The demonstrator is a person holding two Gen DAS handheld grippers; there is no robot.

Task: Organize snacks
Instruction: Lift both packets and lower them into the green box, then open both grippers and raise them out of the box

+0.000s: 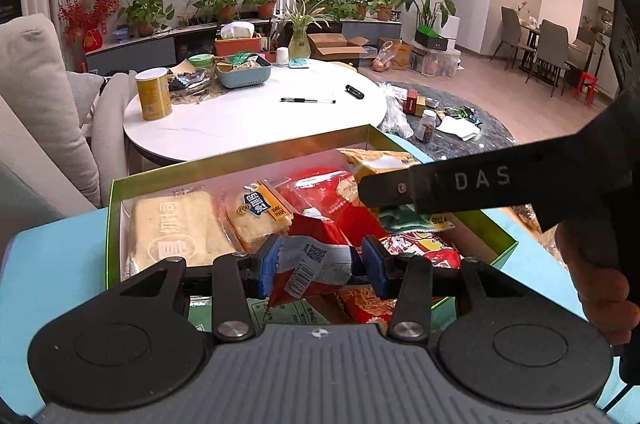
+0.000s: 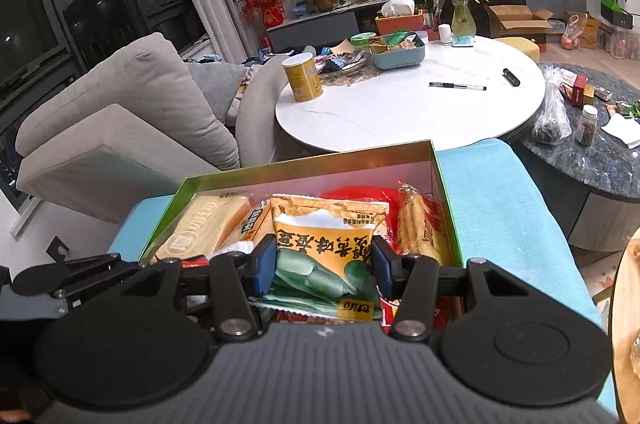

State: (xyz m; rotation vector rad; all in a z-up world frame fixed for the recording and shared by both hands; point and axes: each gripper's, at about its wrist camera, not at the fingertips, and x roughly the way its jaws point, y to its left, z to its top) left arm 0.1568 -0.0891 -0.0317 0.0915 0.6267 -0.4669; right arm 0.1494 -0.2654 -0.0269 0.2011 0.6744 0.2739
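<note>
Reading "DAS", right tongs (image 1: 362,190) grip yellow-green packet (image 2: 326,244).

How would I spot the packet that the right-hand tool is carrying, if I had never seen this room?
Find the green-rimmed gift box on the turquoise seat, before the round white table. Above its snacks, the right tool pinches one packet. It alone is orange-yellow with big dark characters and a green-and-white lower half; its neighbours are pale toast, red bags and clear-wrapped sticks.

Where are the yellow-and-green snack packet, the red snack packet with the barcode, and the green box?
yellow-and-green snack packet (image 2: 328,244): right wrist view, on its printed yellow front.
red snack packet with the barcode (image 1: 316,260): left wrist view, on its white label panel.
green box (image 2: 304,160): right wrist view, on its far wall's rim.
</note>
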